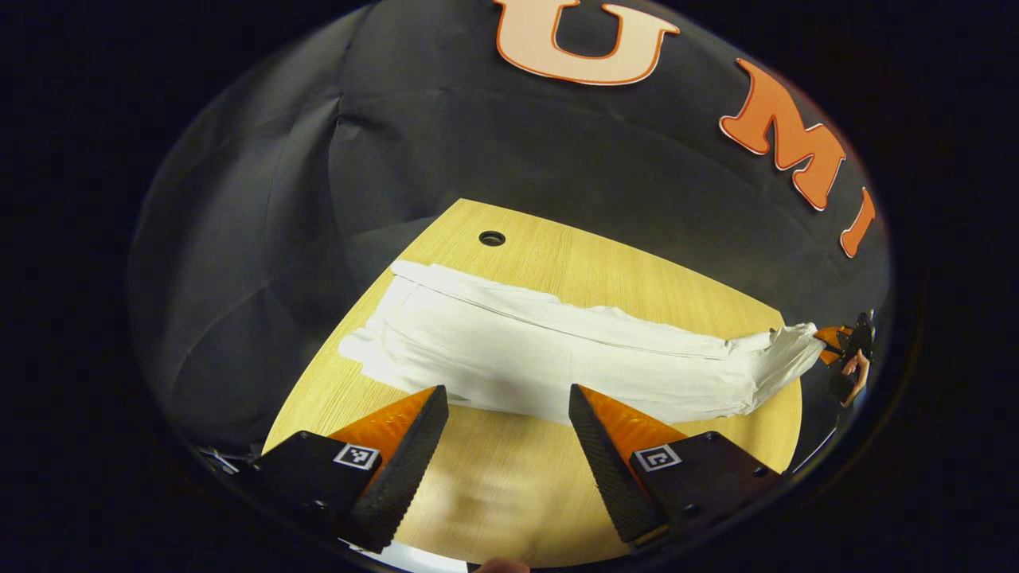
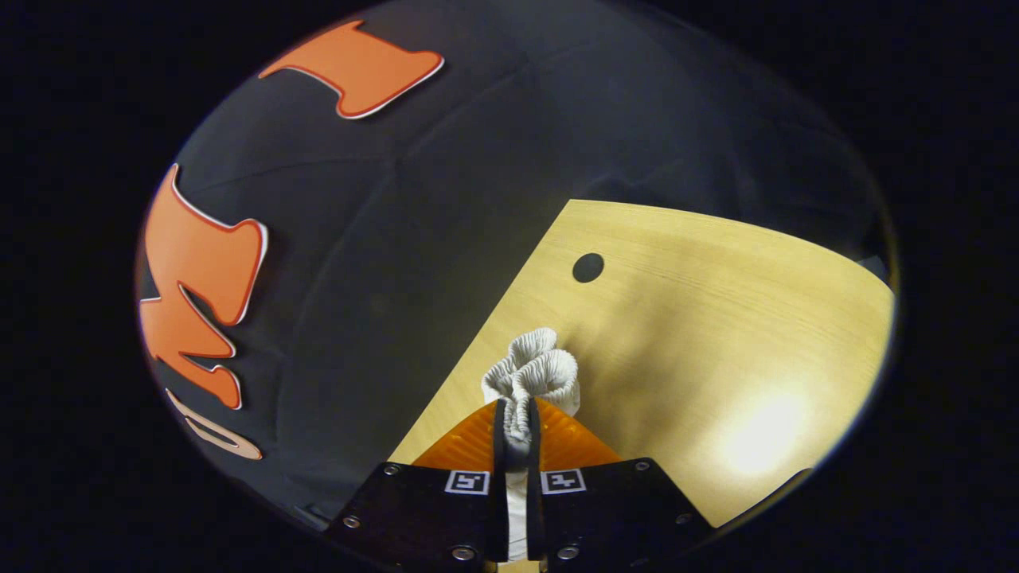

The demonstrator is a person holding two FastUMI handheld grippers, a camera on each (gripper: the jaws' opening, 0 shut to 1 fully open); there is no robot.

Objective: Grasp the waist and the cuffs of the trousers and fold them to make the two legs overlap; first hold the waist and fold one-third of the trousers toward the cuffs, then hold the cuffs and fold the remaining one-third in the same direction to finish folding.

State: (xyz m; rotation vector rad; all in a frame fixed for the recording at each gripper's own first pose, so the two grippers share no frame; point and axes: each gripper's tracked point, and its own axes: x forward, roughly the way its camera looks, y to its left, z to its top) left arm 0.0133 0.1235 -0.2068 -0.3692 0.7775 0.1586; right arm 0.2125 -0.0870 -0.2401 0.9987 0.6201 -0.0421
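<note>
White trousers (image 1: pixel 541 350) lie stretched lengthwise across a light wooden table (image 1: pixel 637 270), the legs lying together. My left gripper (image 1: pixel 505 394) hovers open just in front of their near edge, nothing between its fingers. At the far right of the left gripper view, the right gripper (image 1: pixel 836 342) pinches the narrow bunched end of the trousers, with a hand (image 1: pixel 856 370) behind it. In the right gripper view, the right gripper (image 2: pixel 516 410) is shut on a gathered wad of ribbed white fabric (image 2: pixel 533 370) that pokes out past its fingertips. I cannot tell whether that end is waist or cuffs.
A round cable hole (image 1: pixel 492 238) sits in the table behind the trousers, also seen as the hole (image 2: pixel 587 267) in the right gripper view. The black booth cloth hangs close behind the table (image 2: pixel 716 318). Bare wood lies between my left gripper and the front edge.
</note>
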